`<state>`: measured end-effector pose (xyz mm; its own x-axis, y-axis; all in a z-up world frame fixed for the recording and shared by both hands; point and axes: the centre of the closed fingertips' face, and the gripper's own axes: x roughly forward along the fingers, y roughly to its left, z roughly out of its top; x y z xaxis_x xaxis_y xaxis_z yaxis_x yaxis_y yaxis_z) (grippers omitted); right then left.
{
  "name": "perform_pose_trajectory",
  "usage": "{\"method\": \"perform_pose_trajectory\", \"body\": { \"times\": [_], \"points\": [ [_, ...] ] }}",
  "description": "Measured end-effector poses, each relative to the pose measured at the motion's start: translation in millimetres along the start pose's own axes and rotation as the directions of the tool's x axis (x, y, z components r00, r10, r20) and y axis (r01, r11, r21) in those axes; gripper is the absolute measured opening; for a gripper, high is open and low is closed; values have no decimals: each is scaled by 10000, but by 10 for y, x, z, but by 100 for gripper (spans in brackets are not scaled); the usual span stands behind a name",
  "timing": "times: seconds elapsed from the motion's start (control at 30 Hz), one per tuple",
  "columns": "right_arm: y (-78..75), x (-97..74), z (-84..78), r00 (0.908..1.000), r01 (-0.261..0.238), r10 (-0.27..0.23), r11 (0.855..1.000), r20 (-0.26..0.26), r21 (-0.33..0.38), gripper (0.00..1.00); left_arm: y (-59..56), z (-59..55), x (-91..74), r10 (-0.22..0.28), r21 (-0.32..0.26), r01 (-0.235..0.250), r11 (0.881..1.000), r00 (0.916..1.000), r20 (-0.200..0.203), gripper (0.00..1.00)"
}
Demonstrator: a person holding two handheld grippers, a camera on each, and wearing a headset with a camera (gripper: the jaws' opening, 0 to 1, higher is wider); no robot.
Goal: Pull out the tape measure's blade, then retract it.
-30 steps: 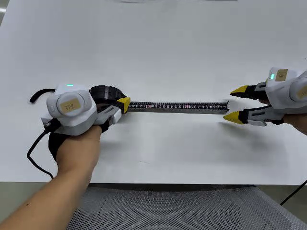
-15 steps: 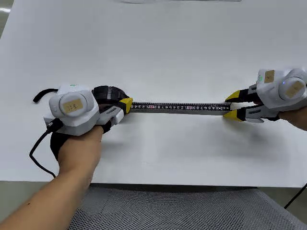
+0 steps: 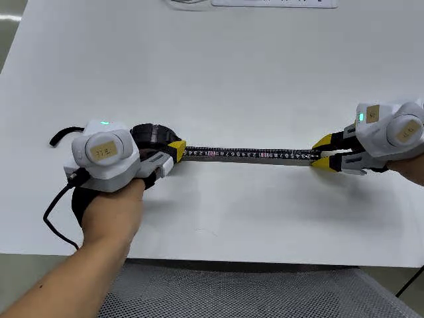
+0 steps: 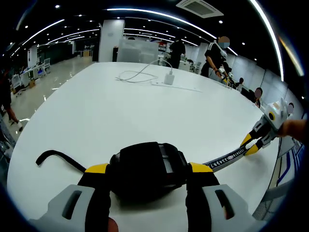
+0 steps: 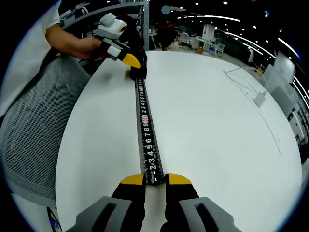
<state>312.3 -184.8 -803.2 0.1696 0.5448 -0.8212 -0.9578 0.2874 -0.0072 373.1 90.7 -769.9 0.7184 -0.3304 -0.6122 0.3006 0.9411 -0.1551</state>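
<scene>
Two tools work across the white counter (image 3: 232, 73). At about 9 o'clock in the head view, the left tool (image 3: 169, 154) is clamped on the black tape measure (image 3: 151, 135). Its yellow-tipped jaws press on either side, and the left gripper view shows the tape measure sitting between them. A black wrist strap (image 3: 61, 136) trails over the counter farther toward 9 o'clock.

The blade (image 3: 248, 154) leaves the tape measure and runs straight, numbers up, low over the counter toward 3 o'clock. There the right tool (image 3: 322, 153) has its jaws closed on the blade's free end. The right gripper view shows that end caught between the yellow tips.

With this much blade drawn out, the pull-out step looks finished or nearly so. The next move, as I judge it, is the return. The right tool should walk the end back toward 9 o'clock under light tension so the blade feeds in straight and does not snap. Meanwhile the left tool should hold the tape measure steady.
</scene>
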Motion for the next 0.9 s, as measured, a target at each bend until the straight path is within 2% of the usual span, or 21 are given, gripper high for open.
{"method": "perform_pose_trajectory", "body": {
  "times": [0.6, 0.9],
  "points": [
    [-16, 35, 60, 10000, 34, -33, 10000, 74, -80, 11, 3, -2, 2, -51, -53, 51, 10000, 10000, -69, 57],
    [-15, 97, 246, 9992, 3, 0, 10000, 411, -72, 11, 13, 2, -5, -135, -248, 134, 9996, 9999, -58, 57]
  ]
}}
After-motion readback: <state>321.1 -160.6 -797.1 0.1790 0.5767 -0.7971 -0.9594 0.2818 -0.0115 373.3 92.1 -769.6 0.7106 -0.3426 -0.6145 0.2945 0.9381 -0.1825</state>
